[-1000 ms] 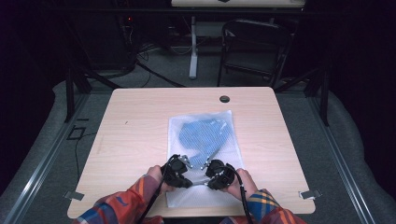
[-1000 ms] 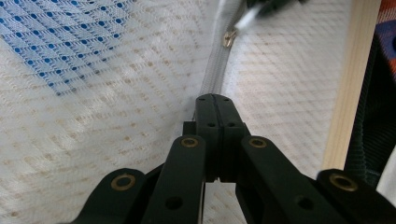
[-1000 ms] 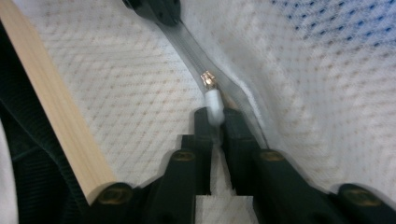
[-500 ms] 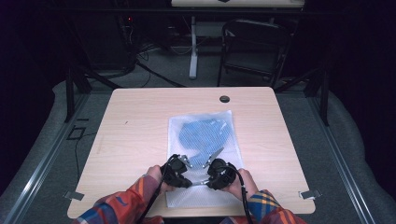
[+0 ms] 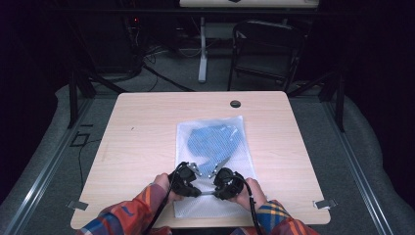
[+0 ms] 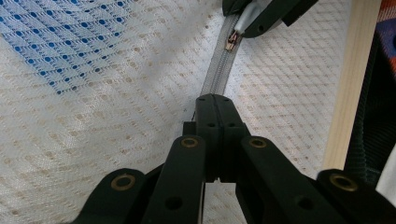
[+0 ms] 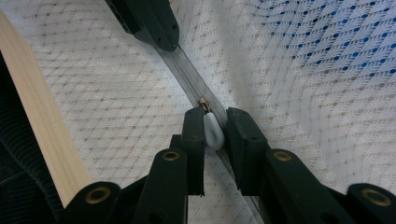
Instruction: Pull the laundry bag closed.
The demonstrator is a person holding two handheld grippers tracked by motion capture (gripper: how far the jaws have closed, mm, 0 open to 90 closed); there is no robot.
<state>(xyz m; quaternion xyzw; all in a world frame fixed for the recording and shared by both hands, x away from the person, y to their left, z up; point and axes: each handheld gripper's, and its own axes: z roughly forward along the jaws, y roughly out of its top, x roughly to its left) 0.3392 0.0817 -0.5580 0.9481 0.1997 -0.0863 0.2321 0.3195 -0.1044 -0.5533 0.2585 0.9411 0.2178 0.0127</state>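
A white mesh zip bag [image 5: 215, 161] lies flat on the tabletop [image 5: 142, 137], slightly toward the 5 o'clock side of centre, with its near end close to the edge at 6 o'clock. A blue garment [image 5: 211, 143] shows through the mesh in the bag's far half, toward 12 o'clock.

The left hand-held gripper [image 5: 195, 167] rests on the bag at its near end, at roughly 7 o'clock from the blue garment. In the left gripper view its jaws stand fully closed, pad against pad, pinching the grey zipper [image 6: 219, 74] tape and the mesh beside it. The zipper runs away from the closed jaws toward 12 o'clock in that view.

The right hand-held gripper [image 5: 213, 171] sits just beside the left one, at its 3 o'clock side. In the right gripper view its jaws stand narrowly apart, with the pale grey zipper pull [image 7: 212, 131] between them. The pull lies against the left pad; a gap remains on the right pad's side. These jaws have just been closing around the pull. The brass slider [image 7: 203, 103] sits at the tip of the pull, on the zipper line.

Both hands [image 5: 164, 182] hold the grippers from the 6 o'clock edge, in plaid sleeves [image 5: 132, 215].
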